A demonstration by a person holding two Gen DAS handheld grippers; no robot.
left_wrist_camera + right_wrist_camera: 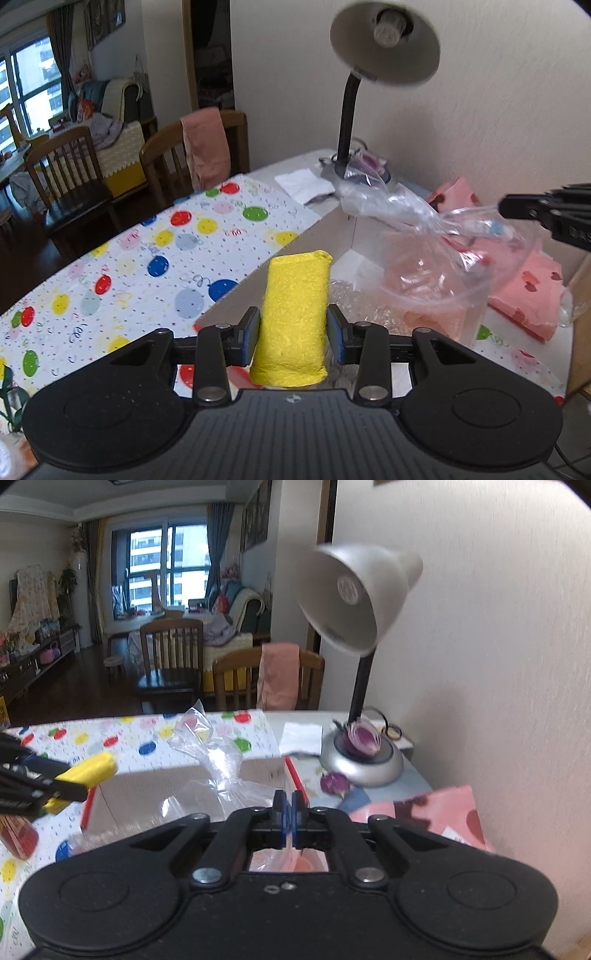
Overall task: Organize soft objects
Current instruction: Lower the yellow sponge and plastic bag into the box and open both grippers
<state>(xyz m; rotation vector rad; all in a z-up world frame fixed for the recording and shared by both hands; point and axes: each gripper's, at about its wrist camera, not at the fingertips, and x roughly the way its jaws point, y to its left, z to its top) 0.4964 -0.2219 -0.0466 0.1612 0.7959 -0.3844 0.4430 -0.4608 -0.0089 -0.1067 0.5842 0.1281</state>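
The left gripper (291, 328) was clamped on a rolled yellow cloth (293, 317), its two pads pressed against the roll's sides, the roll sticking out forward past the fingertips and held above the edge of a cardboard box (177, 786). The right gripper (288, 805) was pinched tight on the rim of a clear plastic bag (436, 258), which hung just to the right of the roll over the box. Both stood over the table with the balloon-print cloth (147, 251), near a desk lamp (384, 40).

Table (413, 775) with lamp (360, 760), box (155, 790)
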